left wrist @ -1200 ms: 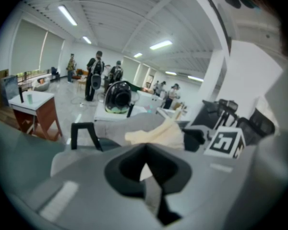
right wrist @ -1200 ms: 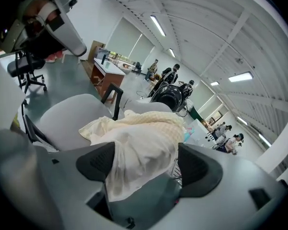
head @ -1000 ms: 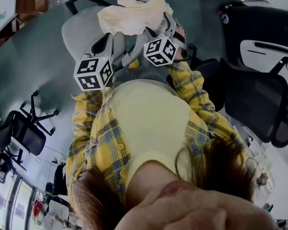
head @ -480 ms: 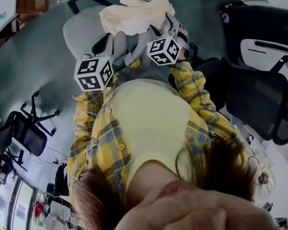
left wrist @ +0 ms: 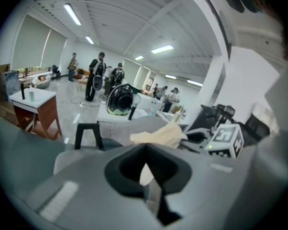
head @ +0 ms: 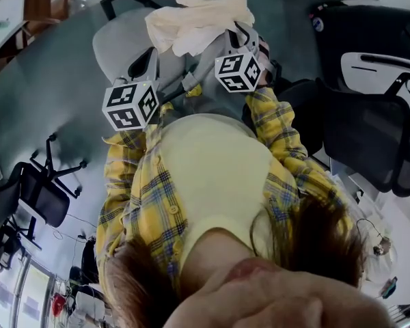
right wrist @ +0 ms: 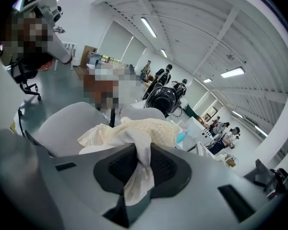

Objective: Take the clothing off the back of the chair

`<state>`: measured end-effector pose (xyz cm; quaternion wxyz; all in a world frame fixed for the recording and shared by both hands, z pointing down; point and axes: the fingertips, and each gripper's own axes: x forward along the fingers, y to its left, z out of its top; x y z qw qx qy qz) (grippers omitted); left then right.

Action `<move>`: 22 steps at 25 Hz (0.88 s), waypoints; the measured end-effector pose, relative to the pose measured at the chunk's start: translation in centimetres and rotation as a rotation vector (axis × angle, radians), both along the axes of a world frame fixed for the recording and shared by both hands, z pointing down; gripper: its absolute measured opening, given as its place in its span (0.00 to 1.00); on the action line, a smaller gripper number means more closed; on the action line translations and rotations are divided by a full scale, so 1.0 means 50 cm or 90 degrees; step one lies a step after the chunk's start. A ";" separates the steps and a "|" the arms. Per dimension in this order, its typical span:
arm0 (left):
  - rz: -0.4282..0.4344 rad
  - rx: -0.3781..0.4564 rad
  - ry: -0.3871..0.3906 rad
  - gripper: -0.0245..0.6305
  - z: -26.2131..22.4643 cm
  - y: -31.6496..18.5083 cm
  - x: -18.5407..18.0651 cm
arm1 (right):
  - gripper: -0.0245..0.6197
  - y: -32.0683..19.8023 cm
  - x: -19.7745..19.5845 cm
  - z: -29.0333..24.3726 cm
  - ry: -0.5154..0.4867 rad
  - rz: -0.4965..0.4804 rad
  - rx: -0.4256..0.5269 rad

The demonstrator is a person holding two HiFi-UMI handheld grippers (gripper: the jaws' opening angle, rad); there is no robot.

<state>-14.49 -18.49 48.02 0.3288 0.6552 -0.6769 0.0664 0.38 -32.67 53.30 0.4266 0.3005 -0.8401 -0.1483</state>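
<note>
A cream piece of clothing (head: 198, 16) lies crumpled over the top of the grey chair back (head: 116, 39). My right gripper (head: 242, 34) reaches into the cloth's right edge. In the right gripper view its jaws are closing and a fold of the clothing (right wrist: 134, 131) is pinched between them at the gripper (right wrist: 137, 169). My left gripper (head: 150, 57) hovers by the chair back, below and left of the cloth. Its jaws (left wrist: 145, 174) meet on a thin slit with nothing held. From there the clothing (left wrist: 158, 135) and the right gripper's marker cube (left wrist: 225, 140) lie ahead.
Black mesh chairs (head: 369, 142) stand close at the right, and a black office chair (head: 41, 190) at the lower left. A wooden desk (left wrist: 36, 111) and several standing people (left wrist: 96, 78) are further off across the grey floor.
The right gripper has pushed a little further up into the cloth's edge, and the cloth has shifted slightly with it. The left gripper has edged a little to the left.
</note>
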 end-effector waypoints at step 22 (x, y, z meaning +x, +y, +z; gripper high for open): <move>-0.038 0.084 -0.042 0.04 -0.098 0.104 -0.053 | 0.14 0.099 -0.062 -0.264 -0.249 -0.003 0.038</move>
